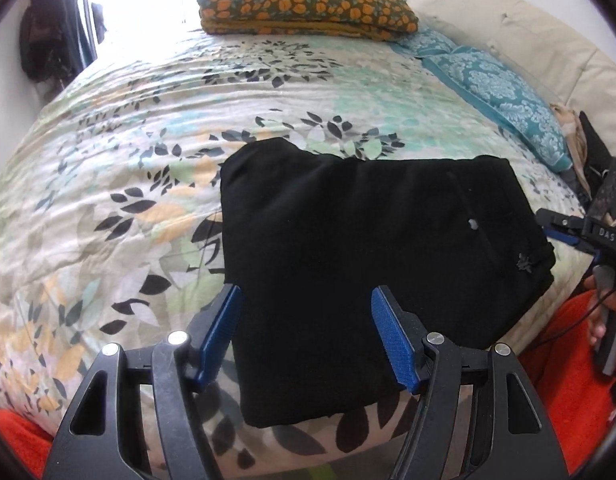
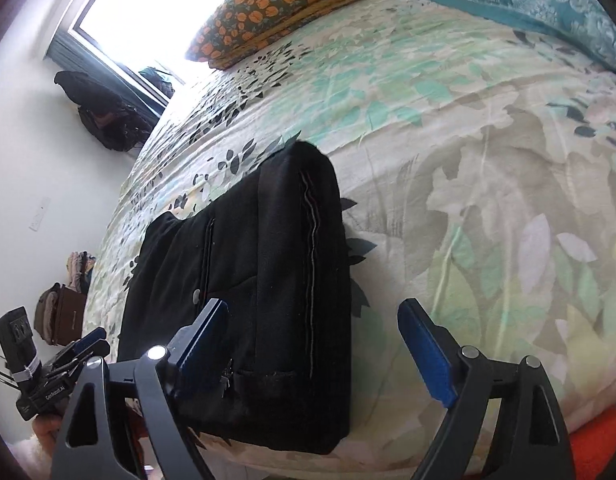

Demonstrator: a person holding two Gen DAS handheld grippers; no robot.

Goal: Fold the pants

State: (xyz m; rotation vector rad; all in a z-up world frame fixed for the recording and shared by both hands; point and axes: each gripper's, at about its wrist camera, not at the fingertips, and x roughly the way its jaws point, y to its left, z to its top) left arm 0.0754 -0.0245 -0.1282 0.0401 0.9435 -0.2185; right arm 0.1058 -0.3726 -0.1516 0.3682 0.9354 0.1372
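The black pants (image 1: pixel 367 240) lie folded into a compact rectangle on the floral bedspread (image 1: pixel 148 128), close to the bed's near edge. My left gripper (image 1: pixel 306 292) hovers open above the bundle's near left part, and its blue pads (image 1: pixel 222 332) touch no cloth. In the right wrist view the same pants (image 2: pixel 268 280) show a pocket seam and a small button. My right gripper (image 2: pixel 312 306) stands wide open over the bundle's near right edge, gripping nothing. Each gripper also shows in the other's view: the right gripper (image 1: pixel 563 228) at the right margin, the left gripper (image 2: pixel 84 344) at the lower left.
A folded orange-flowered blanket (image 1: pixel 304 8) lies at the far end of the bed, with a teal patterned pillow (image 1: pixel 495 92) against a cream padded headboard (image 1: pixel 507 28). Red cloth (image 1: pixel 567 380) sits below the bed edge. A bright window (image 2: pixel 148 12) and dark bags (image 2: pixel 104 116) line the wall.
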